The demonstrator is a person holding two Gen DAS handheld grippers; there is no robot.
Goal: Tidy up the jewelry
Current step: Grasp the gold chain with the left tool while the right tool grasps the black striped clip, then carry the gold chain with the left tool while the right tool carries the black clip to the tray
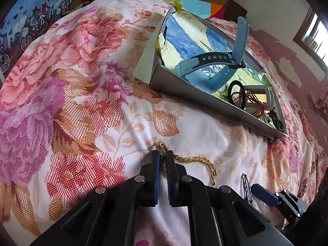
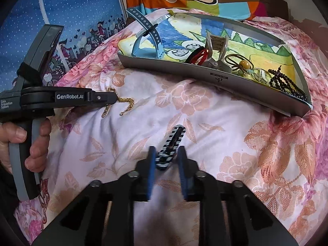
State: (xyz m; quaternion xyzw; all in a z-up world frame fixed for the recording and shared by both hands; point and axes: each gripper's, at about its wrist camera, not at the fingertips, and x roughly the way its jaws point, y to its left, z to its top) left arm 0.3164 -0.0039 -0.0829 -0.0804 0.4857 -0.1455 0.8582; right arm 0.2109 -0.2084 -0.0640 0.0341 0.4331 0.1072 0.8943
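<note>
Left hand-held gripper [image 1: 163, 157] clamped on gold chain [image 1: 196, 161] trailing rightward, right hand-held gripper [image 2: 166, 156] jaws flanking striped bracelet [image 2: 171, 146], lengthwise away

A bed covered with a floral sheet [image 2: 205, 123] in pink, orange and purple carries everything. A shallow grey tray [image 2: 184, 71] lies on it toward the pillows; in front of the tray a gold chain bracelet [image 1: 196, 161] lies on the sheet, and just beside the chain a black-and-white braided band [image 2: 171, 145]
</note>
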